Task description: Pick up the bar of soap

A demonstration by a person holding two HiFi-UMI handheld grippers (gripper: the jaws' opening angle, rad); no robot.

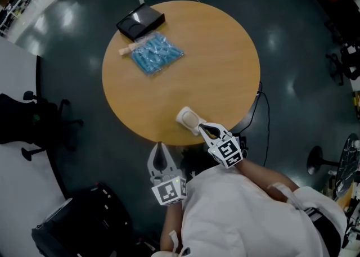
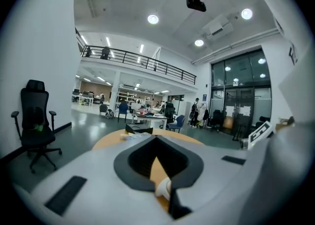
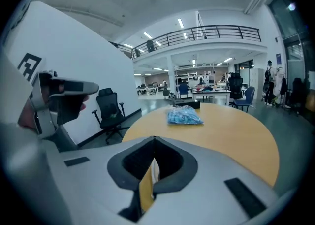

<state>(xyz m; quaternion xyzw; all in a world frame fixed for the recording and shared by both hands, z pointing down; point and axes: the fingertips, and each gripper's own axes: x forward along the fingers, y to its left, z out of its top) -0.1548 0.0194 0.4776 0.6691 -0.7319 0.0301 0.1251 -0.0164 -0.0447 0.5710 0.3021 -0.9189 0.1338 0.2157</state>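
The bar of soap [image 1: 188, 118] is a pale cream block lying near the front edge of the round wooden table [image 1: 225, 76]. My right gripper [image 1: 201, 127] points at it from the front right, jaws shut, tips right at the soap's near end with nothing between them. In the right gripper view a white sliver of soap [image 3: 155, 171] shows just past the right gripper [image 3: 154, 141]. My left gripper [image 1: 160, 148] hovers off the table's front edge, shut and empty. In the left gripper view the soap [image 2: 162, 188] peeks below the left gripper [image 2: 156, 140].
A blue plastic packet [image 1: 156, 53] and a black box [image 1: 140, 21] lie at the table's far left. A black office chair [image 1: 34, 121] stands on the floor to the left, and a black bag [image 1: 79, 228] sits by my feet. A cable [image 1: 263, 109] hangs off the table's right side.
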